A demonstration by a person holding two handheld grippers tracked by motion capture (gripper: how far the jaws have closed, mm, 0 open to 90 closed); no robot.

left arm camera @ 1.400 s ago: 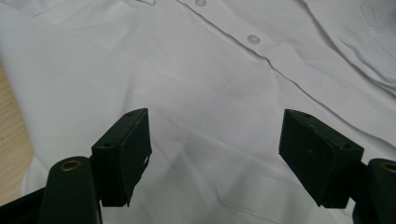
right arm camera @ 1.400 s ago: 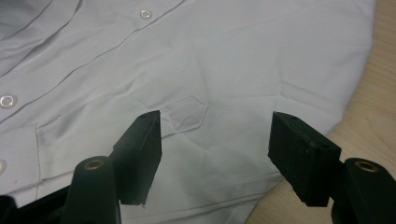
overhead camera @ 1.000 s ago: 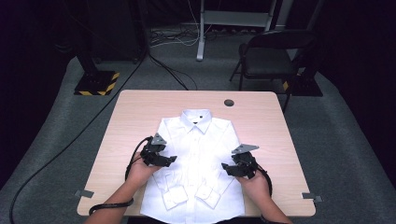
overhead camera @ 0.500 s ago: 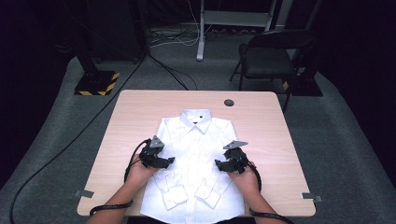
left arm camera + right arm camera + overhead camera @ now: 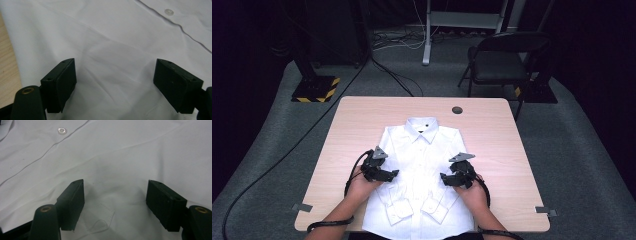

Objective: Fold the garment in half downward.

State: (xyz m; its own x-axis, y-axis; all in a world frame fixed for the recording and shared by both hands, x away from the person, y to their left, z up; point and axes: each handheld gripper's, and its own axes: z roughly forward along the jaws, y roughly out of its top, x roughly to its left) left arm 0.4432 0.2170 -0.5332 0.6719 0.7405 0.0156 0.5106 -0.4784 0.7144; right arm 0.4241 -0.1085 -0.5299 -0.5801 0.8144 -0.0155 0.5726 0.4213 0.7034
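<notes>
A white button-up shirt [image 5: 422,160] lies flat on the wooden table [image 5: 362,115], collar at the far side, with both sleeves folded in so that the cuffs [image 5: 417,210] lie near the front edge. My left gripper [image 5: 393,174] rests on the shirt's left half and points inward. Its jaws have just been opening, and they stand open over smooth cloth [image 5: 112,37] in the left gripper [image 5: 113,82] view. My right gripper [image 5: 444,177] mirrors it on the right half. Its jaws have also just been opening, and in the right gripper [image 5: 115,202] view they stand open over cloth with a stitched edge [image 5: 100,222].
A dark round grommet [image 5: 457,110] sits in the table's far edge area. Behind the table stand a black chair [image 5: 504,60] and a stand base with yellow-black stripes [image 5: 317,89]. Cables run over the grey floor. Bare wood flanks the shirt on both sides.
My right gripper has moved left, from the shirt's right side further onto the cloth. The left gripper has stayed almost in place.
</notes>
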